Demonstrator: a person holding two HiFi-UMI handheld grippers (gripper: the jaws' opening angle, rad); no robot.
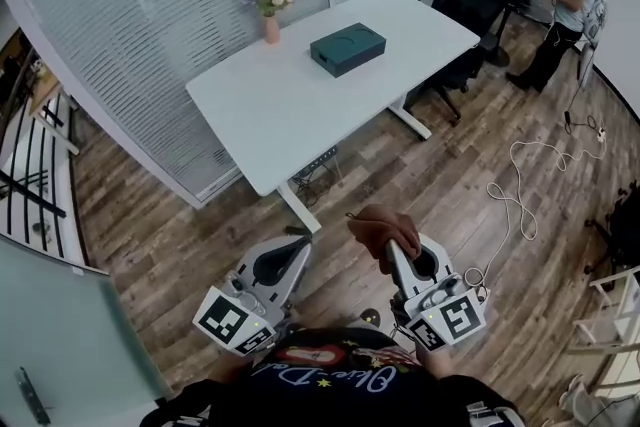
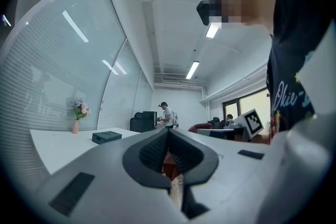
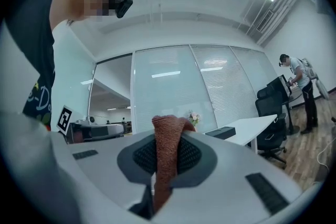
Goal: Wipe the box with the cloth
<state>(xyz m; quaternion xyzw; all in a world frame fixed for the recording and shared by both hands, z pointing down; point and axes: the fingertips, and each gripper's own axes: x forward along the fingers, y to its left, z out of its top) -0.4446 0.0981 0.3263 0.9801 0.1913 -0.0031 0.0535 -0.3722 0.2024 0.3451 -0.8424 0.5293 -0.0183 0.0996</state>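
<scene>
Rust cloth [image 3: 169, 128] in right gripper [image 3: 167, 150], box [image 1: 347, 49] seemingly far

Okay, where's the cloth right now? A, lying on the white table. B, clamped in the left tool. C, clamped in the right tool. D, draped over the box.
C: the reddish-brown cloth sits pinched between the jaws of the right tool; the left tool is shut on nothing.

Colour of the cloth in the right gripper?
Rust-brown, knit-textured cloth; it shows best in the right gripper view.
</scene>
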